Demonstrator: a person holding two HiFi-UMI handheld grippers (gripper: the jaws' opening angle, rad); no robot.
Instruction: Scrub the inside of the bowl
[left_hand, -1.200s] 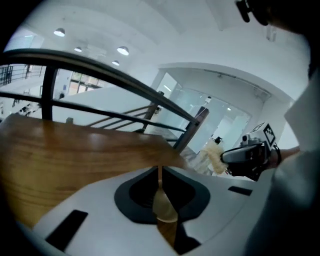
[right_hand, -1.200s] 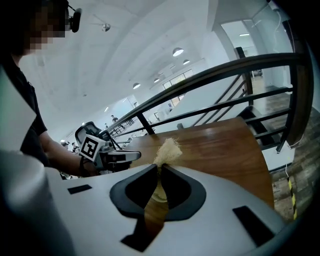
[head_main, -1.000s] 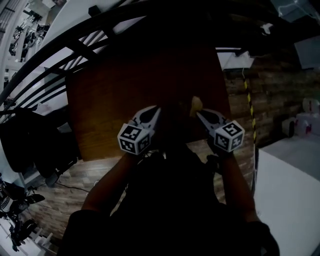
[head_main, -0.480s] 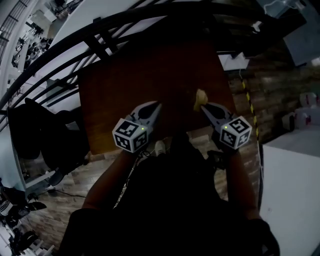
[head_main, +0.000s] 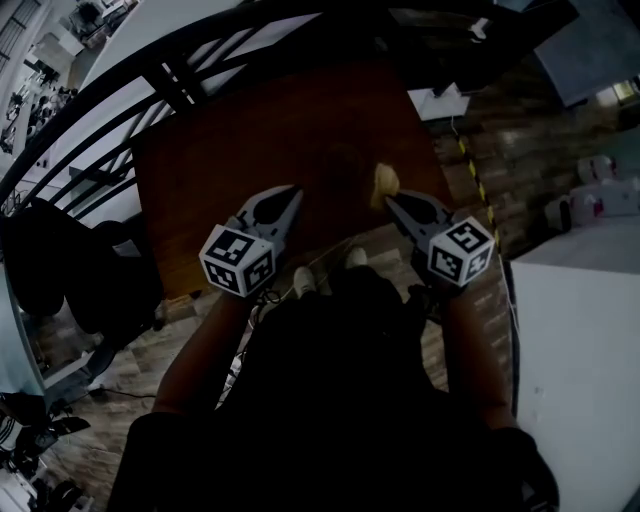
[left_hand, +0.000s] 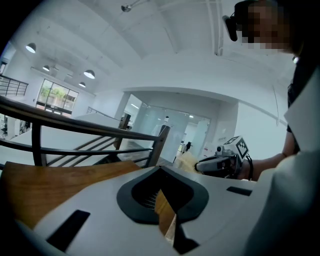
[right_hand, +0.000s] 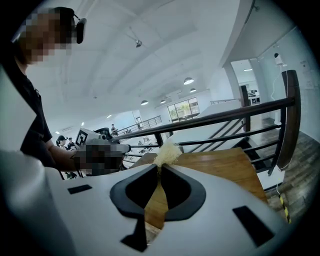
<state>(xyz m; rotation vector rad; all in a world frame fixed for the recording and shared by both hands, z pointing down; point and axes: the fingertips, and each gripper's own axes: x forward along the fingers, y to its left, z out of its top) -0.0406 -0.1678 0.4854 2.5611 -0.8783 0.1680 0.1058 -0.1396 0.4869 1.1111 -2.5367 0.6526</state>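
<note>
- Left tool (head_main: 293, 193): jaws together, nothing between them. Bare wooden bench (head_main: 230, 140) top lies ahead of it.
- Right tool (head_main: 392, 198): jaws clamped on a pale yellow fibrous scrubber (head_main: 385, 182), which projects past the tips.
- Both tools are held over the near bench edge, well apart, with open bench top between them.
- A dark railing (head_main: 170, 85) runs just beyond the far bench edge, ahead of both tools.
- A white surface (head_main: 580, 360) stands to the right of the right tool.
- Bowl: too dark to locate.
</note>
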